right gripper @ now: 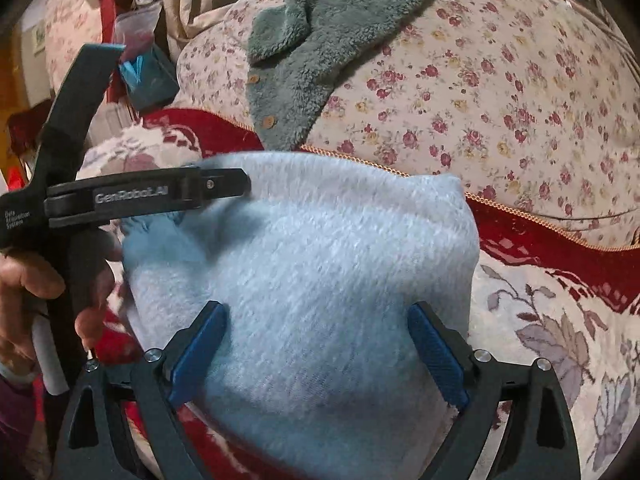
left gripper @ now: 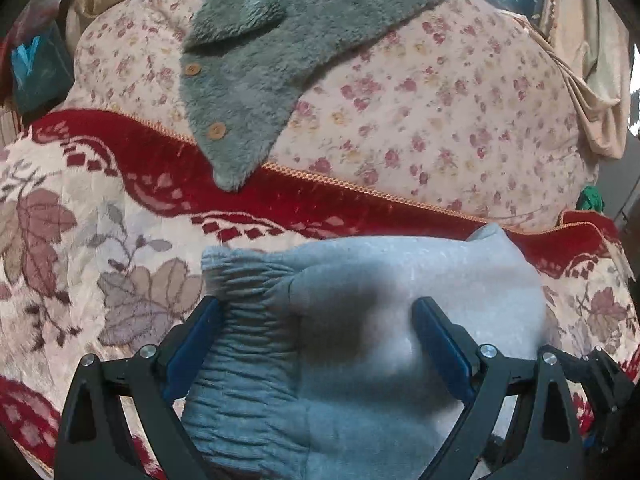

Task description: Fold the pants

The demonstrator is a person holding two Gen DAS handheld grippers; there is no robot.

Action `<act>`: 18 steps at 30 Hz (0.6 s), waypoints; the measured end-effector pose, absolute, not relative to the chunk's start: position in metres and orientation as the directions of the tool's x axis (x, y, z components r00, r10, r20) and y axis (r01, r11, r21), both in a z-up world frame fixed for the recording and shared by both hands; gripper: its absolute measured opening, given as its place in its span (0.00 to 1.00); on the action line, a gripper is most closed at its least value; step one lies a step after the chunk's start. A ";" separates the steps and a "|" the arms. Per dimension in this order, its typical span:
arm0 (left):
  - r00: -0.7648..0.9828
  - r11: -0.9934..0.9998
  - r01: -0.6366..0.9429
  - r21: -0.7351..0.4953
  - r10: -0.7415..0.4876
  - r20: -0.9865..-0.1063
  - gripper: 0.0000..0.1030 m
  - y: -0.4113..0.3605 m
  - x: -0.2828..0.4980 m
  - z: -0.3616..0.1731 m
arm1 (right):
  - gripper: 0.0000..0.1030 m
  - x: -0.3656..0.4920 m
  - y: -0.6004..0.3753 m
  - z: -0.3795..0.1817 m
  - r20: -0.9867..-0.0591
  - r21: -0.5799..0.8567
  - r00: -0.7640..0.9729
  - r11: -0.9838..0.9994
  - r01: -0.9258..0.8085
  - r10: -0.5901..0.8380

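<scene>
Pants (left gripper: 360, 320), folded into a grey bundle, fill the lower centre of the left wrist view on a red-and-cream blanket (left gripper: 100, 220); the left gripper (left gripper: 320, 332) stands spread wide above them, pads released. In the right wrist view, the right gripper (right gripper: 316, 340) gapes over the bundle, gripping nothing; a hand (right gripper: 52, 292) sits at left.

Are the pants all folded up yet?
Almost. The grey pants already lie in a compact folded bundle on the blanket. Both grippers, left and right, hover open over it, gripping nothing. Left: maybe a last tidy.
</scene>
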State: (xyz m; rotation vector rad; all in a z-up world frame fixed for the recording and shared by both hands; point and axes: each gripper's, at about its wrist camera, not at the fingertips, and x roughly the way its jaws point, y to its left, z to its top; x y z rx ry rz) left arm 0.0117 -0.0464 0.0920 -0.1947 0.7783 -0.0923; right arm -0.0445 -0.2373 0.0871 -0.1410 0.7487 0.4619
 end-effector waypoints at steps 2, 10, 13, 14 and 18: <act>0.715 0.978 0.002 -0.211 -0.149 -0.683 0.94 -0.045 0.010 0.090 | 0.95 -0.045 -0.237 0.086 -0.678 0.034 0.645 0.891 -0.453 0.354; 0.722 0.980 -0.016 -0.198 -0.126 -0.680 0.94 -0.045 -0.003 0.102 | 0.95 -0.039 -0.260 0.108 -0.683 0.143 0.608 0.890 -0.432 0.404; 0.735 0.985 -0.017 -0.174 -0.106 -0.670 0.94 -0.051 -0.013 0.110 | 0.95 -0.039 -0.271 0.113 -0.678 0.124 0.635 0.910 -0.397 0.370; 0.740 0.987 -0.017 -0.162 -0.097 -0.666 0.94 -0.054 -0.016 0.113 | 0.95 -0.039 -0.274 0.113 -0.680 0.124 0.639 0.916 -0.382 0.359; 0.767 0.993 -0.003 -0.114 -0.071 -0.638 0.94 -0.068 -0.032 0.127 | 0.95 -0.037 -0.289 0.113 -0.685 0.156 0.642 0.930 -0.334 0.345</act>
